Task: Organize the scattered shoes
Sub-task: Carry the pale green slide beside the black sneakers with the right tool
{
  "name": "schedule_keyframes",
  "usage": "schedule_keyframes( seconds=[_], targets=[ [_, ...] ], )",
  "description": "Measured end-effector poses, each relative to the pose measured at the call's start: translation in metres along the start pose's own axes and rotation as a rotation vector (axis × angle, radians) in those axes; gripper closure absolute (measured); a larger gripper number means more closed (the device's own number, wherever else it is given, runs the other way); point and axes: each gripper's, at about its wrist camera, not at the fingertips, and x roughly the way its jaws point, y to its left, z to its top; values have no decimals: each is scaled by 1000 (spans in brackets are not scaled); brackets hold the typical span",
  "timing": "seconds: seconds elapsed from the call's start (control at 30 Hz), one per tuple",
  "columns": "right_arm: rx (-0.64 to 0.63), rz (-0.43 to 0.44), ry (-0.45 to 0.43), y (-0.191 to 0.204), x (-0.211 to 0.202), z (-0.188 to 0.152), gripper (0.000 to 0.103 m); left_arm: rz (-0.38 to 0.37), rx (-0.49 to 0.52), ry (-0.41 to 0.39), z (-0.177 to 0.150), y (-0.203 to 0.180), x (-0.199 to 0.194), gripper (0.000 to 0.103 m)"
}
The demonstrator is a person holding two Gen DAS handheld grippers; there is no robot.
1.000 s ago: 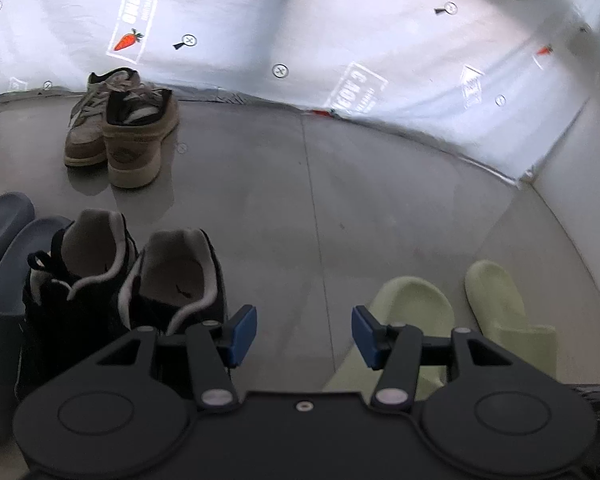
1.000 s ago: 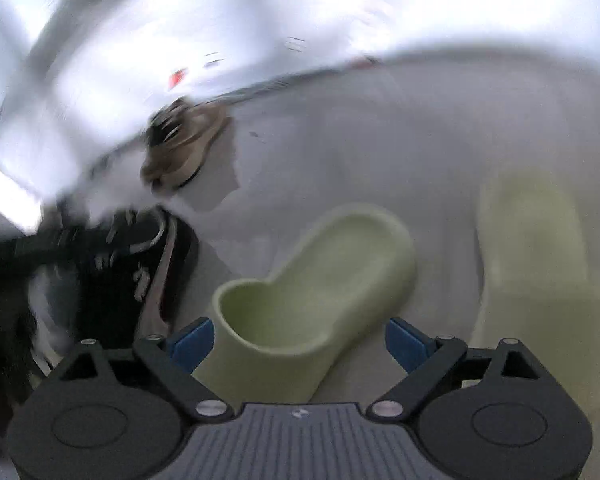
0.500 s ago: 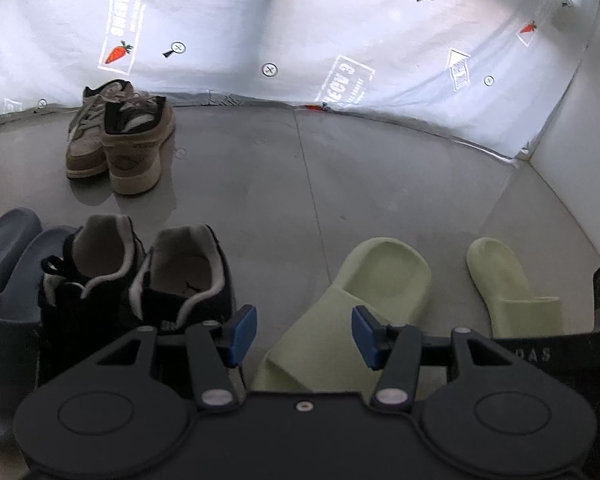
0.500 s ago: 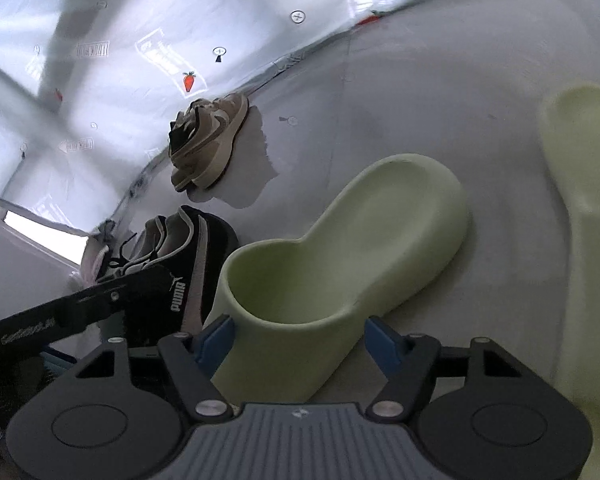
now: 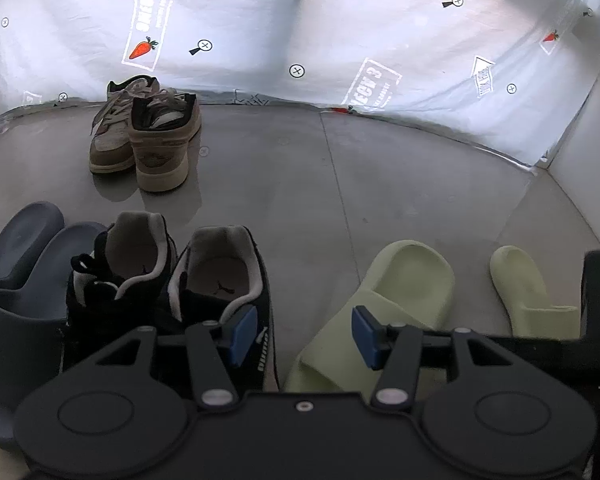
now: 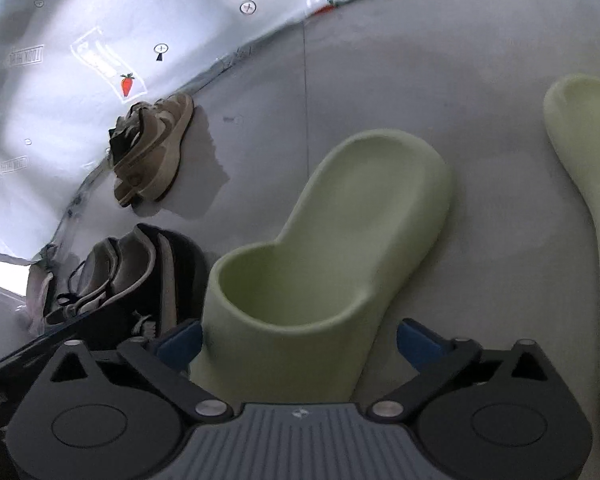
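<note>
right wrist view has the right gripper (image 6: 298,338) with jaws opening around the heel of the near green slide (image 6: 340,248) on the floor (image 6: 380,80), pads apparently clear, so the release step seems underway; next, fetch the other green slide (image 6: 588,168) alongside.

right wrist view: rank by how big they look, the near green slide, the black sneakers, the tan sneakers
1. near green slide, by far the largest
2. black sneakers
3. tan sneakers, smallest

The slide sits right at the camera and the tan pair is farthest, so this order says little about true size.
</note>
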Motion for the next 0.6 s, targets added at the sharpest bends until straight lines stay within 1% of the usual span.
schedule_keyframes(
  seconds=[0.1, 0.13, 0.27, 0.3, 0.33, 0.43, 0.6],
  targets=[
    [-109, 34, -8, 2, 0, 1, 8, 2, -8, 1, 1, 2, 1, 50],
    [-152, 48, 2, 3, 0, 2, 9, 1, -10, 1, 2, 3, 1, 50],
    [-338, 102, 55, 13, -4, 7, 19, -9, -2, -2, 5, 1, 3, 50],
    [-399, 123, 82, 17, -4, 8, 21, -11, -2, -3, 5, 1, 4, 50],
    [-430, 137, 102, 20, -3, 9, 22, -12, -1, -4, 6, 1, 4, 50],
    [-490, 170, 139, 25, -5, 6, 23, -9, -8, -11, 9, 2, 5, 50],
    [-482, 192, 145, 31, -3, -2, 23, -7, -17, -14, 11, 4, 6, 50]
  ],
)
